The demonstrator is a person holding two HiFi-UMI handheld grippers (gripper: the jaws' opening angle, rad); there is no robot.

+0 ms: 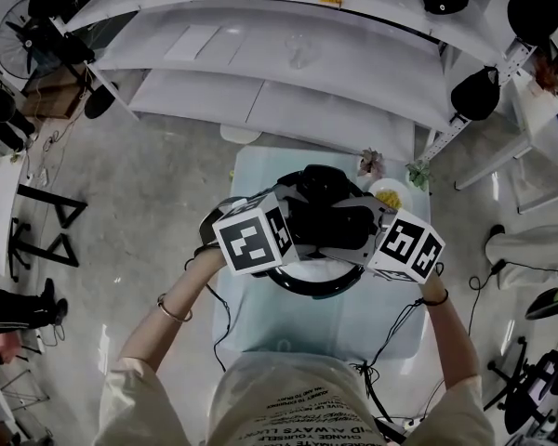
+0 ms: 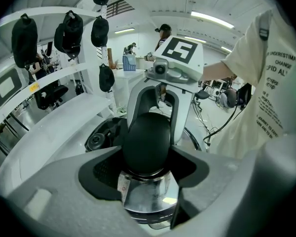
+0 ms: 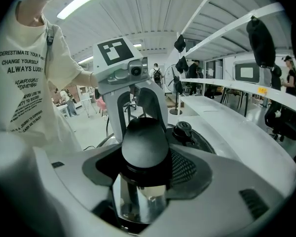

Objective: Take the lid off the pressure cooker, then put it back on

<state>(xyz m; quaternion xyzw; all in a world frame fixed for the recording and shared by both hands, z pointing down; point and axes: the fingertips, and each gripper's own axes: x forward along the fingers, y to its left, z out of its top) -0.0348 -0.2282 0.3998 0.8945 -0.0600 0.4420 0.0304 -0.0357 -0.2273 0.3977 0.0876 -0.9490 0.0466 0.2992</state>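
Cooker (image 1: 316, 288) noted mid-bench (image 1: 260, 167), lid (image 1: 318, 186) on. Left claw (image 2: 149, 148) is pinched on one side handle (image 2: 148, 132), right claw (image 3: 144, 153) on opposite handle (image 3: 144, 139). Risk: rounded handles may be slipped off, or pot dragged along if lifted unevenly.

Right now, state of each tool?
Left tool: closed on the cooker's black side handle.
Right tool: closed on the opposite side handle.

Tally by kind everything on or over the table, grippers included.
Pressure cooker: 1
Grippers: 2 (left gripper, right gripper)
Dish with yellow contents: 1
Small plant-like pieces: 2
Total: 6
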